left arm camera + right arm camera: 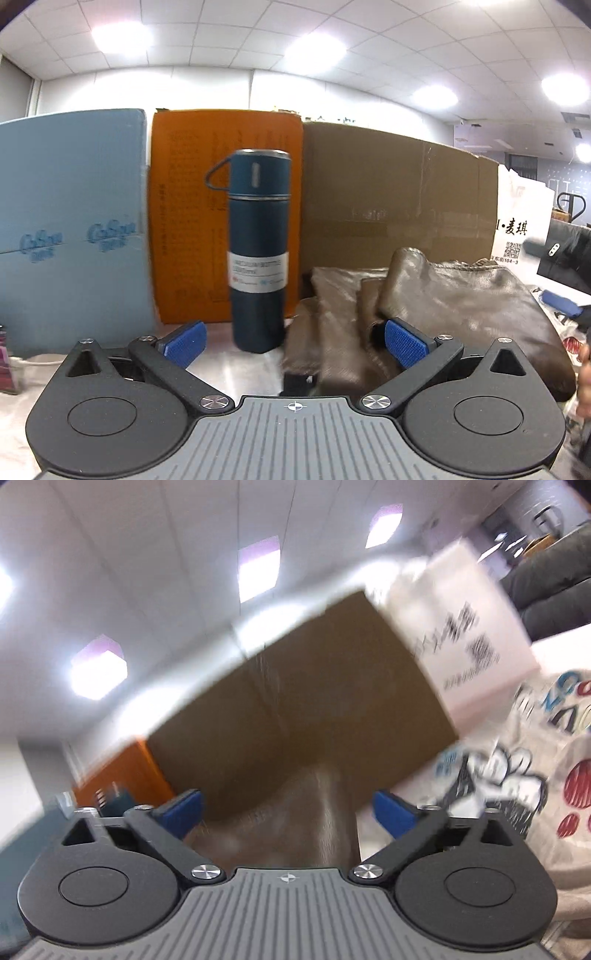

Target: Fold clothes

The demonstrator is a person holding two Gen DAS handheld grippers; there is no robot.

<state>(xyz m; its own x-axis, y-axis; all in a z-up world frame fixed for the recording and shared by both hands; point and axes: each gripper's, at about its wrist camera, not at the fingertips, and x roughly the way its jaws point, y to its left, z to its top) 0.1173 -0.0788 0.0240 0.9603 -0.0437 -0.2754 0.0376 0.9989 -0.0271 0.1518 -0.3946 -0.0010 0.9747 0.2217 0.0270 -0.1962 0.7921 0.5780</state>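
Brown garment [443, 314] lies bunched on the bench [229, 369]; both grippers, left [295, 341] and right [286, 812], have their fingers wide apart.

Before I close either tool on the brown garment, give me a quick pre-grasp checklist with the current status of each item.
1. Left tool open: ok.
2. Right tool open: ok.
3. Brown garment within the left tool's span: ok, its right pad sits against a fold.
4. Vacuum bottle clear of the grasp: not ok, it stands upright just ahead between the pads.
5. Right wrist view steady: not ok, blurred.
6. Garment lying flat: not ok, bunched.
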